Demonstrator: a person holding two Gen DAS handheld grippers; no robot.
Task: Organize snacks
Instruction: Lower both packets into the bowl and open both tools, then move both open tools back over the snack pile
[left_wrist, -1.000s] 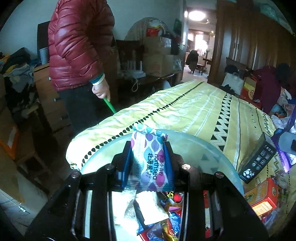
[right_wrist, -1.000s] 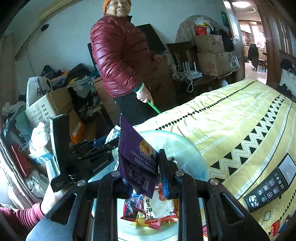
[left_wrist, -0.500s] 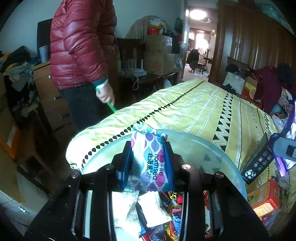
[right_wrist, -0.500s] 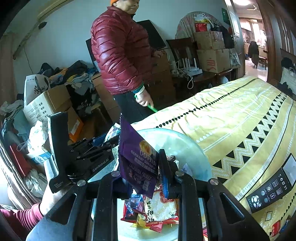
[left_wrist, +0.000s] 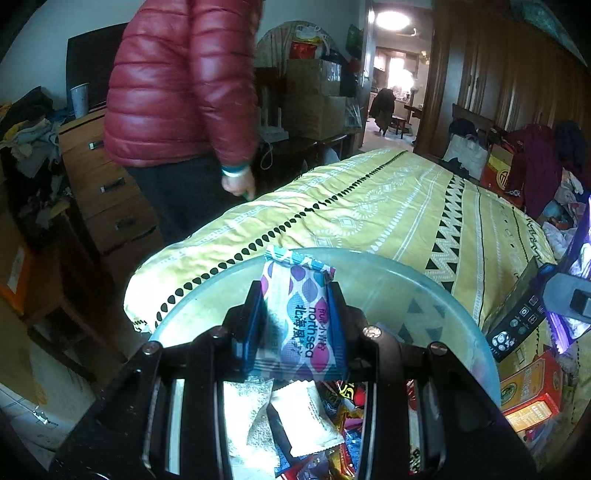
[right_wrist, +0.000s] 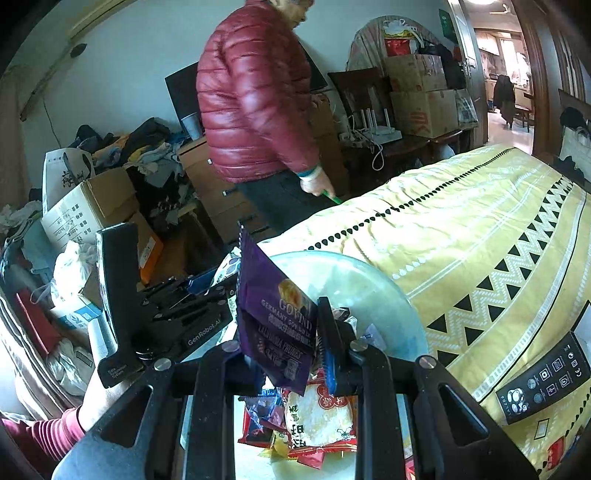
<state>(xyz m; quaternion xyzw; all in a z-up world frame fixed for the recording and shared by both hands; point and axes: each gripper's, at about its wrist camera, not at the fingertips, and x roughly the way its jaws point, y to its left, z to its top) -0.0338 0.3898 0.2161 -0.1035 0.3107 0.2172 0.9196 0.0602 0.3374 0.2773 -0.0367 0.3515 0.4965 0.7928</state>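
While held above glass bowl (left_wrist: 369, 269) on yellow patterned bedspread (left_wrist: 388, 206): left gripper (left_wrist: 295, 314) clamped on white-and-purple snack packet (left_wrist: 295, 317), right gripper (right_wrist: 284, 332) clamped on purple snack packet (right_wrist: 273, 314). Loose snacks (right_wrist: 314, 417) inside bowl. Beyond bowl, person in red jacket (right_wrist: 255, 92), stacked boxes (right_wrist: 421, 92), dresser (left_wrist: 107, 184).

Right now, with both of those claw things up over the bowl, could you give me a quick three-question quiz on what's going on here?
1. True or false: the left gripper is empty.
2. What colour is the packet in the right gripper? A green, B purple, C orange.
3. What lies under both grippers?

Key:
1. False: its jaws pinch a white northsea packet with purple and pink drops.
2. B.
3. A glass bowl with loose snacks, on a yellow patterned bedspread.
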